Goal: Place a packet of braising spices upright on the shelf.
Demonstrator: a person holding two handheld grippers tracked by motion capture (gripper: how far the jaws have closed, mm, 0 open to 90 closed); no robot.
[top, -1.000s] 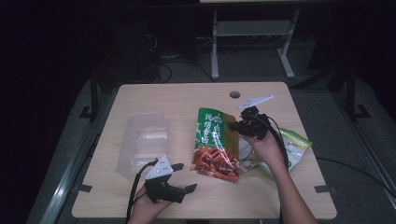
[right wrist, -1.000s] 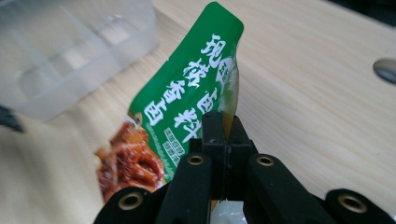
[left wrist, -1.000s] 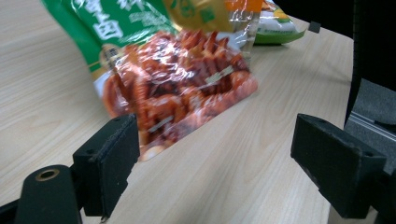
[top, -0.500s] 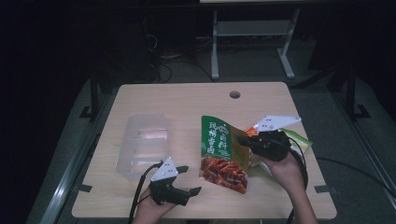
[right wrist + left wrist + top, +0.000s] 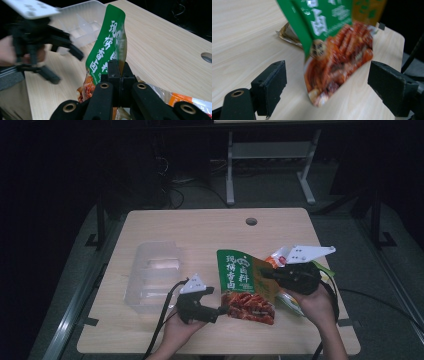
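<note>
Snack pouch (image 5: 245, 285) was held upright over the table (image 5: 200, 230), right of the clear tray (image 5: 150, 275), clamped by the right gripper (image 5: 117, 71). Left gripper (image 5: 327, 85) was spread around its lower corner, apparently untouched; closing there seemed next.

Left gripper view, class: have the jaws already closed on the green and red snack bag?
No: the left gripper has its jaws wide apart, and the snack bag hangs between them with clear gaps on both sides.
</note>
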